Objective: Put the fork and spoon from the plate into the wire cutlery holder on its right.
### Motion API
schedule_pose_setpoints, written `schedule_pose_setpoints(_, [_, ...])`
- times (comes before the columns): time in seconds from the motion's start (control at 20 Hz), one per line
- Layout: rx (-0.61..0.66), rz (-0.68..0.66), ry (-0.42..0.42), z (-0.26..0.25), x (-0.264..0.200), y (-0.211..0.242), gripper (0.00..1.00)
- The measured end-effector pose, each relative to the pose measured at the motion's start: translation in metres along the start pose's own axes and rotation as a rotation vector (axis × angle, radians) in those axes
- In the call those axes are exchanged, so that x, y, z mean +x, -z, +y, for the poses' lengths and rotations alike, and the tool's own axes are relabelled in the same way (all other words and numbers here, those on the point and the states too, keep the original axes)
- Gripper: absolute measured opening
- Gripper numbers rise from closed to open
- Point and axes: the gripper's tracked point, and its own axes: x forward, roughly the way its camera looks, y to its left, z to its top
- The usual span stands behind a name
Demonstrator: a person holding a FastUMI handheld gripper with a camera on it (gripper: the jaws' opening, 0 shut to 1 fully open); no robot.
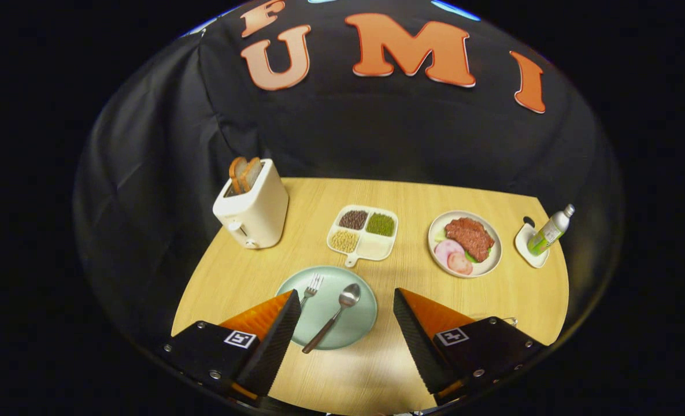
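Cloth-walled booth, laid dining table (510,300)

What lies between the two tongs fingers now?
In the gripper view, the open tongs frame the green plate, with the spoon lying on it.

wood table (250,271): toaster (252,208), 3 plates (365,323), tray (362,232), bottle (550,231).

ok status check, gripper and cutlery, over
Gripper open, holding nothing, above the table. Fork and spoon lie on the green plate, spoon between the fingers, fork by the left one. Nothing blocking the spoon.
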Motion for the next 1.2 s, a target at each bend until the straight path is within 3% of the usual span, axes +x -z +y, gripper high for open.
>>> schedule_pose_setpoints(0.15, [0.043,0.127,-0.016,0.015,0.035,0.024,0.92])
schedule_pose_setpoints(0.3, [0.080,0.233,0.029,0.018,0.064,0.046,0.86])
schedule_pose_setpoints(0.65, [0.210,0.425,0.139,0.017,0.114,0.095,0.61])
schedule_pose_setpoints(0.8, [0.249,0.463,0.157,0.019,0.123,0.106,0.54])
schedule_pose_setpoints(1.1, [0.258,0.493,0.163,0.024,0.131,0.117,0.21])
schedule_pose_setpoints(1.2, [0.221,0.484,0.171,0.021,0.131,0.118,0.16])
